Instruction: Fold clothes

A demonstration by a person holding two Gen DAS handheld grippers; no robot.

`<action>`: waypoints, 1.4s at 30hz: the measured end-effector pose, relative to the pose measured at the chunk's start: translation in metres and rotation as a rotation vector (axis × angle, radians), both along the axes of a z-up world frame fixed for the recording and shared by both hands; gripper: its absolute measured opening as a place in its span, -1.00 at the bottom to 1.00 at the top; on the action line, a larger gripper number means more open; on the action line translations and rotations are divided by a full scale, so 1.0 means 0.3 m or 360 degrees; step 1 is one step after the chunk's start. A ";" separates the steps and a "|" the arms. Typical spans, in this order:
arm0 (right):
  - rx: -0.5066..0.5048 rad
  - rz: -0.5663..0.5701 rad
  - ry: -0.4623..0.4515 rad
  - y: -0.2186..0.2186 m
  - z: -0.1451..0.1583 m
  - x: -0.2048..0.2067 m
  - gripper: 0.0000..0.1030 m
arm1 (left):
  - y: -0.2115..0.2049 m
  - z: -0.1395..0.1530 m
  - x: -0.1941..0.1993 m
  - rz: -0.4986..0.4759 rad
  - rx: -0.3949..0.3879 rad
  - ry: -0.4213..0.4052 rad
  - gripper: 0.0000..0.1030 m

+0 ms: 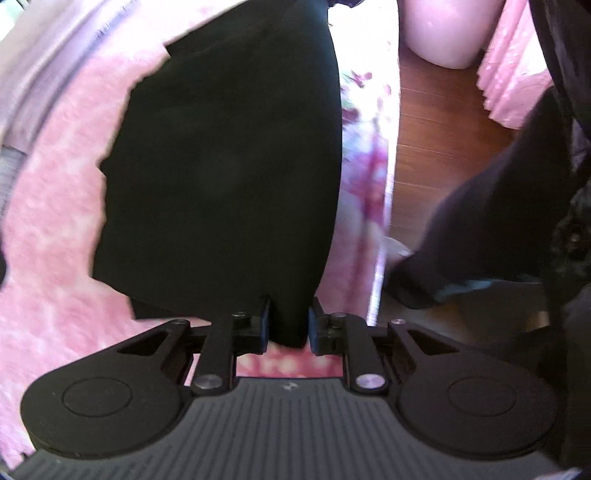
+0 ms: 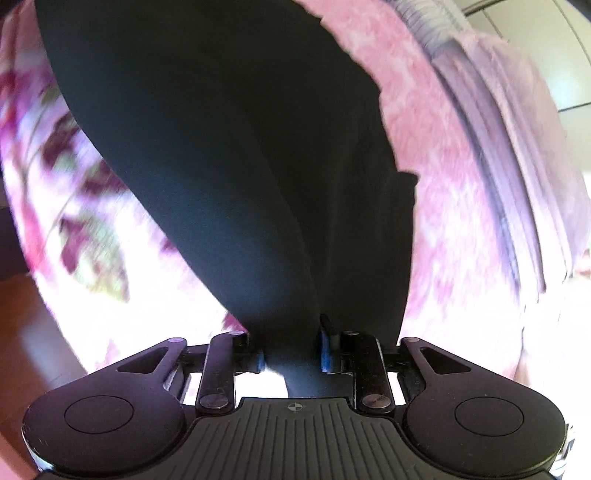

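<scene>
A black garment hangs from my left gripper, which is shut on a bunched edge of it, above a fluffy pink blanket. In the right wrist view the same black garment stretches away from my right gripper, which is shut on another bunched edge. Both views are blurred by motion.
A floral pink and white sheet borders the blanket, also in the right wrist view. Wooden floor lies to the right with a pink rounded object. Dark cloth drapes at right. A lilac striped cloth lies on the bed.
</scene>
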State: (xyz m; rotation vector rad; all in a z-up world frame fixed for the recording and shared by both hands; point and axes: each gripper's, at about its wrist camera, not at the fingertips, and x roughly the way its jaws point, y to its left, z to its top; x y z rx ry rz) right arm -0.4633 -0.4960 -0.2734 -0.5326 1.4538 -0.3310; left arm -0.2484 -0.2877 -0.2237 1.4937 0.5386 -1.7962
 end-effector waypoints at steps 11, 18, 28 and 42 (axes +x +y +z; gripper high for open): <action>0.0097 -0.0790 -0.0170 0.030 0.131 0.009 0.01 | -0.215 0.028 0.442 0.0669 -0.0098 0.0188 -0.36; 0.0313 -0.1189 -0.0634 -0.264 0.269 0.279 0.01 | -0.455 -0.075 0.699 0.1273 -0.0051 0.0513 -0.12; 0.0725 -0.1221 -0.0943 -0.843 0.141 0.484 0.02 | -0.617 -0.294 0.803 0.1754 0.0148 0.0753 -0.12; 0.1087 -0.1332 -0.1039 -1.116 0.000 0.526 -0.93 | -0.656 -0.147 0.798 0.1834 -0.0088 0.0678 -0.93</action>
